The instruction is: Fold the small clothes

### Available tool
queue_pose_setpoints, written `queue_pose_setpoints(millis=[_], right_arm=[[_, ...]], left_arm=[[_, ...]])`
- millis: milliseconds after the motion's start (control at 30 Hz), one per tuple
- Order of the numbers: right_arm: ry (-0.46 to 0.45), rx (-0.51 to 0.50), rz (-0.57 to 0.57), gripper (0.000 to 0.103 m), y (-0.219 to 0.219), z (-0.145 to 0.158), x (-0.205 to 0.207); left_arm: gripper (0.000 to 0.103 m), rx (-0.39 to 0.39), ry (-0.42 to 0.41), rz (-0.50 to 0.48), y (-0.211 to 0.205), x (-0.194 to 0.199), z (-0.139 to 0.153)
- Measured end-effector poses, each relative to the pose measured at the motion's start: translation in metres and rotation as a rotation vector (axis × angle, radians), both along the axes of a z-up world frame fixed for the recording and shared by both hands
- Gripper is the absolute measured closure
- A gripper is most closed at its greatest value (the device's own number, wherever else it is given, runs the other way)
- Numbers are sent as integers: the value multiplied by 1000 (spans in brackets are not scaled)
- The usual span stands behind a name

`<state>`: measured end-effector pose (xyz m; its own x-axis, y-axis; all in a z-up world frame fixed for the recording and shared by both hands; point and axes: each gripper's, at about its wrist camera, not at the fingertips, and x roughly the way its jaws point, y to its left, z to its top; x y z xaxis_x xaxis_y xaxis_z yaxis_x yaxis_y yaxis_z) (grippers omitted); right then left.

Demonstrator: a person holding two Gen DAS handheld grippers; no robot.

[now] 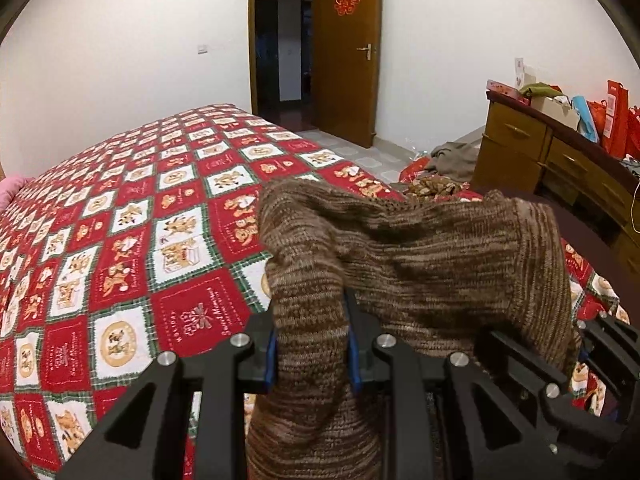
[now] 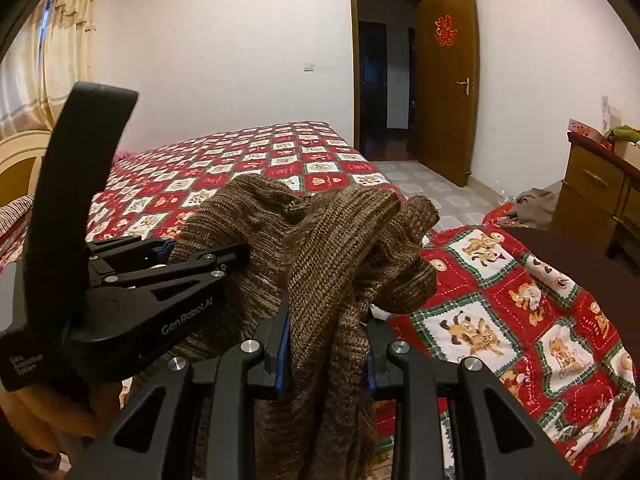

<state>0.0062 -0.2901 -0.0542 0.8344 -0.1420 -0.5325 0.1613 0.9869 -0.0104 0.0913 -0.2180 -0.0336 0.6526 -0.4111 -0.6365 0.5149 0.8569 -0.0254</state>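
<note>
The left gripper (image 1: 311,344) has its blue-padded jaws clamped on a bunched fold of the brown knitted garment (image 1: 420,256), and the right gripper (image 2: 326,352) is clamped on another bunch of that same garment (image 2: 344,240). The knit is lifted above the quilt (image 1: 120,240) that covers the bed. In the left wrist view the cloth runs from between the jaws near 6 o'clock up and across toward 3 o'clock, where its far edge drapes over the right gripper's black frame (image 1: 608,344). In the right wrist view the cloth rises from the jaws at 6 o'clock into a lump at the centre, and the left gripper (image 2: 168,254) sits at 9 o'clock, gripping the knit's left side, with a hand (image 2: 52,412) beneath it at 8 o'clock.

The garment is a thick ribbed knit in mottled brown and tan, crumpled and hanging in folds, with cloth trailing below both sets of jaws.

By count: one brown garment, two grippers, one red, white and green checked quilt with bear prints. Around them stand one open wooden door (image 2: 448,80) at 1 o'clock with one red paper cutting on it, and one wooden dresser (image 1: 532,152) at 3 o'clock piled with bags; how many bags I cannot tell
</note>
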Motion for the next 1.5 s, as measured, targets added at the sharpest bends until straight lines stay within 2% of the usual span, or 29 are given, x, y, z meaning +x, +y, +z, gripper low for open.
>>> queue_pose_setpoints(millis=[200,367,633,700,800,833,967,1067,1100,1167,1200,1233,1267,1367,1433,1500], right_arm=[[15,-28,-18,74,-6,-1,13],[22,-50,-43,74,-19,1,29],[28,-125,-67,74,-34,1,58],[32,-172,-66,74,-32,-1,64],[77,-302,-51,74,-23,-14,78],[89,-302,-50,74,-23,-17,80],[125,-177,-56,74,-47,-16,84],[177,-21,-35,67,-72,-22,83],[191,60,-25,66,-84,-25,81],[189,202,-7,50,-101,-26,76],[177,274,3,46,-112,-24,74],[161,339,0,40,-123,-20,73],[152,392,-8,36,-132,-18,74],[179,541,-9,35,-154,-21,91],[248,576,-28,35,-162,-30,108],[261,588,-27,35,-164,-35,117]], left_arm=[[76,-7,19,-3,-14,15,-2],[76,-49,45,-2,-21,31,-2],[76,-65,34,14,-41,52,-8],[76,-74,39,17,-43,56,-11],[76,-74,76,32,-43,67,-23],[76,-74,91,36,-42,70,-26],[74,-81,172,2,-38,82,-35],[67,-93,216,-64,-35,88,-33],[64,-112,230,-93,-32,92,-30],[48,-162,255,-142,-27,101,-24],[32,-181,270,-162,-26,106,-23],[23,-196,288,-180,-26,113,-21],[23,-208,309,-189,-28,121,-21],[25,-226,369,-168,-33,144,-29],[25,-239,441,-161,-37,159,-41],[25,-245,524,-183,-42,171,-54]])
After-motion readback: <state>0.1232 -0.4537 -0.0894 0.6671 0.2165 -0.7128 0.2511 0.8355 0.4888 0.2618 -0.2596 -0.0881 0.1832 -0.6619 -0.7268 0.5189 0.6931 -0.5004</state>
